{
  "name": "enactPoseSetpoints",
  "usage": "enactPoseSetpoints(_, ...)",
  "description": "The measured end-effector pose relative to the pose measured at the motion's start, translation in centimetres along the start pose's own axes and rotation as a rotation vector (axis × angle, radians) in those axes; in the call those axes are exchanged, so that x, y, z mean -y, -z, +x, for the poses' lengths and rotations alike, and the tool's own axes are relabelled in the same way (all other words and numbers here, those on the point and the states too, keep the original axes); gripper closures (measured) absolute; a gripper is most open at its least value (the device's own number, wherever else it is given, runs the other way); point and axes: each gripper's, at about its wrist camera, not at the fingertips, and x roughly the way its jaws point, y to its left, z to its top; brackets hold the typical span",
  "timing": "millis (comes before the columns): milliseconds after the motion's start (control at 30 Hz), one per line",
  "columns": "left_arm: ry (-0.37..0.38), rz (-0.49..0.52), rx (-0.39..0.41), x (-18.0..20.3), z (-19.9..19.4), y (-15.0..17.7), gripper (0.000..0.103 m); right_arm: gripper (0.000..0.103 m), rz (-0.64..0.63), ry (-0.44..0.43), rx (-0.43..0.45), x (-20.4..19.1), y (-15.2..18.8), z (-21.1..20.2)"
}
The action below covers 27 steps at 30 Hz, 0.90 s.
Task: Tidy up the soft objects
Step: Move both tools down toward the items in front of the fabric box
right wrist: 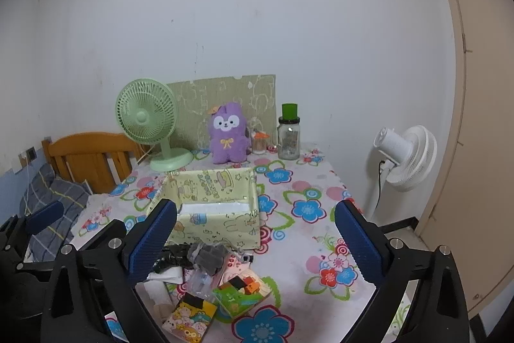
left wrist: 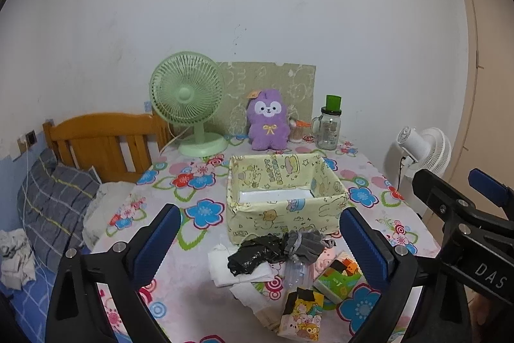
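The floral table (left wrist: 199, 285) carries my yellow fabric bin (left wrist: 286, 214), its inside showing nothing yet. Just before its near wall lies the pile: black bag (left wrist: 253, 256), grey cloth (left wrist: 303, 241), tissue packs (left wrist: 302, 311). My left gripper (left wrist: 260, 243) frames it, jaws wide and nearer; my right gripper (right wrist: 257, 233), also wide, sits rightward.

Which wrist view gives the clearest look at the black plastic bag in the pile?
Left wrist: the black plastic bag lies unobstructed between the fingers. In the right wrist view, the right hand-held gripper's left finger covers most of it.
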Motion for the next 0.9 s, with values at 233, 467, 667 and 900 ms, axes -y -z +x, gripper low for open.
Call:
enactPoseSetpoints(233, 0.019, 0.011, -0.050, 0.6, 2.1, 2.2, 0.004, 0.004, -0.007, 0.002, -0.025, -0.1, 2.0, 1.9)
enactPoseSetpoints(467, 0.044, 0.004, -0.122, 1.1, 4.4, 4.6, 0.007, 0.004, 0.009, -0.017, -0.108, 0.1, 4.7, 4.7)
enactPoseSetpoints(667, 0.051, 0.026, -0.154, 2.0, 5.4, 6.3, 0.008, 0.005, 0.014, -0.019, -0.143, 0.2, 6.6, 6.0)
enactPoseSetpoints(900, 0.062, 0.024, -0.190, 2.1, 6.7, 8.1, 0.012, 0.005, 0.016, -0.014, -0.177, 0.5, 8.6, 6.9)
